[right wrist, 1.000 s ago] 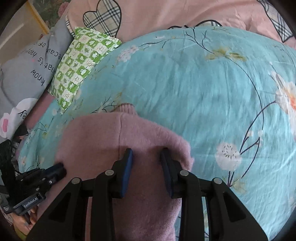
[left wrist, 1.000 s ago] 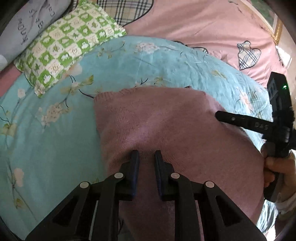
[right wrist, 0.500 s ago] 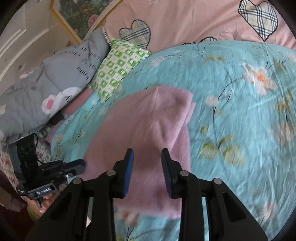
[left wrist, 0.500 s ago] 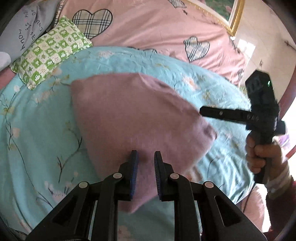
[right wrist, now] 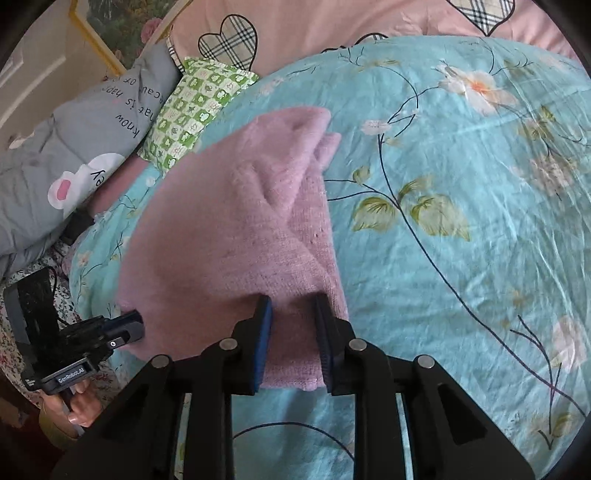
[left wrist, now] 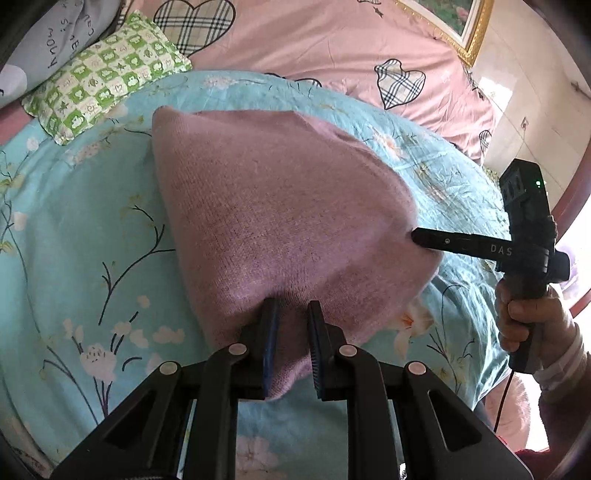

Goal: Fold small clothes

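Note:
A mauve knitted garment (left wrist: 280,206) lies folded on the turquoise floral quilt (left wrist: 85,229). My left gripper (left wrist: 291,310) is shut on the garment's near edge, with knit bunched between its pads. In the right wrist view the garment (right wrist: 229,229) shows a doubled layer along its right side. My right gripper (right wrist: 293,306) has the near right corner between its pads and its jaws are closing on it. The right gripper (left wrist: 424,238) also shows from the side, its tip at the garment's right edge, held by a hand (left wrist: 524,317). The left gripper (right wrist: 125,328) appears at the garment's left corner.
A green checked pillow (left wrist: 103,81) and a grey printed cushion (right wrist: 85,133) lie at the far left of the bed. A pink duvet with plaid hearts (left wrist: 314,48) lies behind the quilt. A gold-framed picture (left wrist: 465,26) hangs on the wall. Bare quilt (right wrist: 461,221) spreads right of the garment.
Both grippers have drawn back toward the near side of the bed with the garment's edge. The garment now lies further out in front of them, and more of the bed shows.

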